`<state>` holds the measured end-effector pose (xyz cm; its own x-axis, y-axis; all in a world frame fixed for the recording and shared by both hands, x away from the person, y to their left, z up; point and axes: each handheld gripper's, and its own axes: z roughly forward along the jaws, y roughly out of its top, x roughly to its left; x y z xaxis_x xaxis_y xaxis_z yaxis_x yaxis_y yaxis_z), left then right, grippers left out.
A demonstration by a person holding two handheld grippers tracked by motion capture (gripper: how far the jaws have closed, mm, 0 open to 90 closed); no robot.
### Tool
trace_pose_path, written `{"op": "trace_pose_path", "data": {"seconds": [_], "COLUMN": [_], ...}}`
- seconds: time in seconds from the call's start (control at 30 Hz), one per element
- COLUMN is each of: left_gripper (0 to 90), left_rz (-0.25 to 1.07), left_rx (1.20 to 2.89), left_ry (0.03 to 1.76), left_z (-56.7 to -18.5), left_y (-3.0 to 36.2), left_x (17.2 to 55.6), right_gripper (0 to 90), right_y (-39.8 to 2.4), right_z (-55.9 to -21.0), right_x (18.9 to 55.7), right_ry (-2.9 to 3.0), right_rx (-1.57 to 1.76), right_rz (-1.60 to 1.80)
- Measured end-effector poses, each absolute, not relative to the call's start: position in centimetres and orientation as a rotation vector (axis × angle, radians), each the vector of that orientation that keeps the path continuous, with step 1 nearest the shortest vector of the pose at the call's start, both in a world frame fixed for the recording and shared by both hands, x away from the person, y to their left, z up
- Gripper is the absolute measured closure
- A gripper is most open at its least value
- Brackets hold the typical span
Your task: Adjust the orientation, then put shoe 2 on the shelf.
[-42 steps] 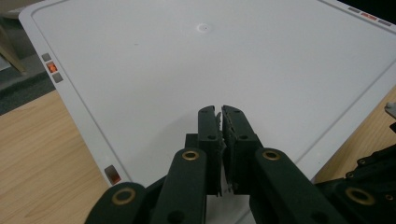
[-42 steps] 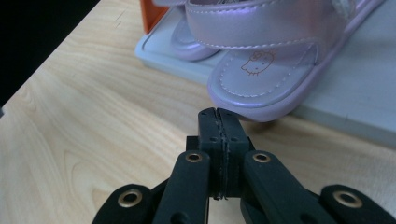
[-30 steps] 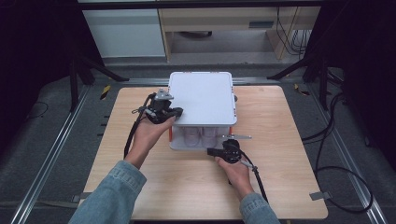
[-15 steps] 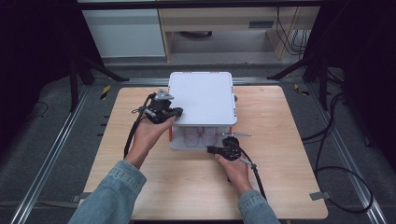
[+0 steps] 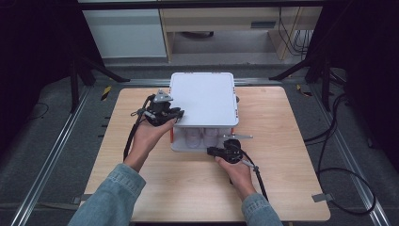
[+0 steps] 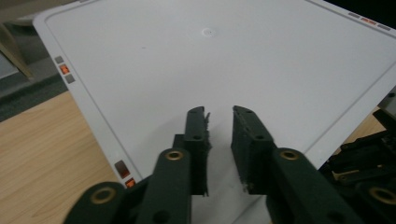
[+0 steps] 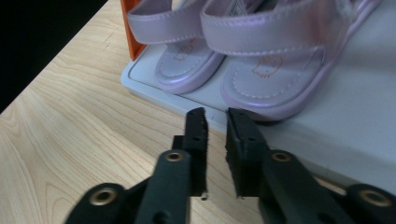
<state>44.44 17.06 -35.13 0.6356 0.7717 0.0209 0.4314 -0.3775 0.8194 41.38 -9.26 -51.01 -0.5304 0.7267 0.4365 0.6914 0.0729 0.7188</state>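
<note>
Table (image 5: 282,179): pale wood board, bare at the near and right parts, set on a dark floor with metal rails either side.
Room: dim; a light cabinet (image 5: 127,28) and a wooden shelf unit (image 5: 226,23) stand beyond the table, tripod legs and cables at the edges.
Box (image 5: 203,99): white, at the table's middle toward the far edge; its flat lid is on top, the near side open.
Sandals (image 7: 261,60): pink pair on the box's white base, toes toward the near edge, an orange wall at their left.
Left gripper (image 5: 175,114): at the lid's left edge; jaws have just been opening, slightly apart, nothing between them.
Right gripper (image 5: 215,150): at the base's near edge, just before the sandals; jaws have just been opening, slightly apart, gripping nothing.
</note>
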Motion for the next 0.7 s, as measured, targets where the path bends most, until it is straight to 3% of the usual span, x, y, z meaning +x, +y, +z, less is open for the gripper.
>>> {"op": "trace_pose_path", "data": {"seconds": [0.1, 0.17, 0.33, 0.5, 0.7], "left_gripper": [51.8, 47.6, 27.3, 14.6, 7.6], "left_rz": [0.540, 0.544, 0.577, 0.599, 0.628], "left_rx": [1.983, 1.970, 1.926, 1.882, 1.889], "left_ry": [0.946, 0.950, 0.979, 1.024, 1.043], "left_z": [-34.7, -34.6, -34.3, -34.1, -35.0], "left_y": [17.7, 17.9, 19.3, 21.4, 23.8], "left_x": [43.9, 43.8, 43.3, 42.6, 41.7], "right_gripper": [63.3, 60.5, 41.1, 23.2, 16.8], "right_y": [-9.5, -9.5, -9.8, -10.5, -12.1], "right_z": [-50.3, -50.1, -49.2, -48.3, -47.2], "right_x": [40.8, 40.7, 40.0, 39.5, 38.8], "right_ry": [2.252, 2.249, 2.213, 2.196, 2.178], "right_rx": [1.436, 1.415, 1.340, 1.305, 1.249], "right_rz": [1.475, 1.470, 1.436, 1.401, 1.404]}}
